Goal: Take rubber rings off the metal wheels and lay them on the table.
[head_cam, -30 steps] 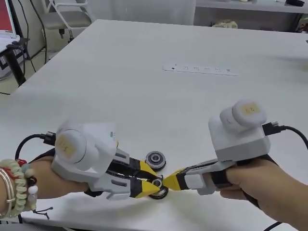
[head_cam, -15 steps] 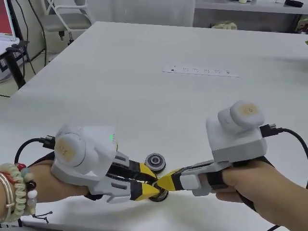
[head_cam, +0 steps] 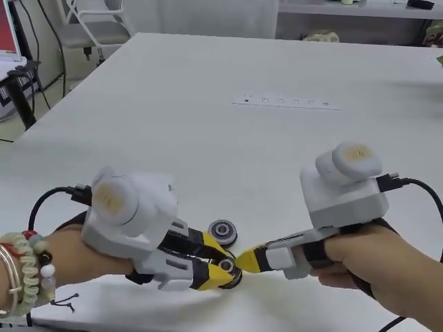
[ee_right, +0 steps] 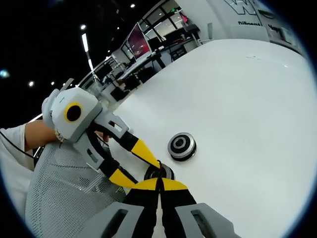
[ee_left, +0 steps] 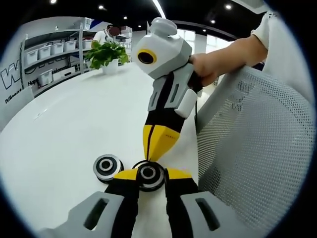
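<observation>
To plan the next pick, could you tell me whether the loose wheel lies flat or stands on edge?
Flat: the loose wheel rests on the table, round face up.

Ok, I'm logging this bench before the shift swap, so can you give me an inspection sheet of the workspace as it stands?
Surface: white table; loose rubber rings on it: nothing seen.
Job's things: near wheel sits between the left gripper's jaws; second wheel lies flat beside it, apart, with its black ring on.
Clutter: power strip farther across the table.
Grippers: left gripper shut on the near wheel; right gripper shut, tips at that wheel's rim; whether it pinches the ring cannot be told.
Cables: left cable and right cable trail from the grippers' rears.
Surroundings: chair beyond the table; shelves and potted plant.
</observation>
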Available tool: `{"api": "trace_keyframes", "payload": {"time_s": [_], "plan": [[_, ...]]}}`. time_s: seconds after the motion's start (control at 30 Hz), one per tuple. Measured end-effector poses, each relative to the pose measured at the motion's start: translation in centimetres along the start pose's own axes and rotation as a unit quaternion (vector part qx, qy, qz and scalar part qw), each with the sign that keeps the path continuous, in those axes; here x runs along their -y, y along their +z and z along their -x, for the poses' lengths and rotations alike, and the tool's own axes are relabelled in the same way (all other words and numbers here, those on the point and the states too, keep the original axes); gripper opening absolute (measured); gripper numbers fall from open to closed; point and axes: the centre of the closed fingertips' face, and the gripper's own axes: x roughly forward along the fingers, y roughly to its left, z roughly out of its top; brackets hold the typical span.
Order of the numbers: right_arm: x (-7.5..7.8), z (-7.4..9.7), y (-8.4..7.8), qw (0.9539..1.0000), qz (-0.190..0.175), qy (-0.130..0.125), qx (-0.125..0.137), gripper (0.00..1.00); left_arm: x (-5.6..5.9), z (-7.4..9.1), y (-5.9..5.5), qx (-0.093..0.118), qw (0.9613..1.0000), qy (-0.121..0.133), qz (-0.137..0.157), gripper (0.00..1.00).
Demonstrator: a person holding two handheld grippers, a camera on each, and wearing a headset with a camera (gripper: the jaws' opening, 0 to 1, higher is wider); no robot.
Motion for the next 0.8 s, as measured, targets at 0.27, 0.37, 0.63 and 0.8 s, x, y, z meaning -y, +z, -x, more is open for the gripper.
{"api": "trace_keyframes", "payload": {"time_s": [0.27, 0.37, 0.63, 0.8], "plan": [[0.1, 0.6, 0.6, 0.9999, -0.003, 0.001, 0.013, 0.00, 2.3, 1.6, 1.7, 0.002, 0.9984, -0.050, -0.024, 0.47], [0.0, 0.8, 0.7, 0.9998, -0.010, 0.003, 0.019, 0.00, 2.7, 2.4, 1.6, -0.016, 0.9974, -0.058, -0.038, 0.55], [-0.2, 1.3, 1.0, 0.9994, -0.015, 0.001, 0.030, 0.00, 2.0, 5.6, 3.1, -0.005, 0.9994, -0.029, -0.015, 0.74], [-0.2, 1.7, 1.3, 0.9992, -0.015, -0.002, 0.037, 0.00, 1.2, 8.6, 3.5, -0.001, 1.0000, 0.008, 0.001, 0.80]]}}
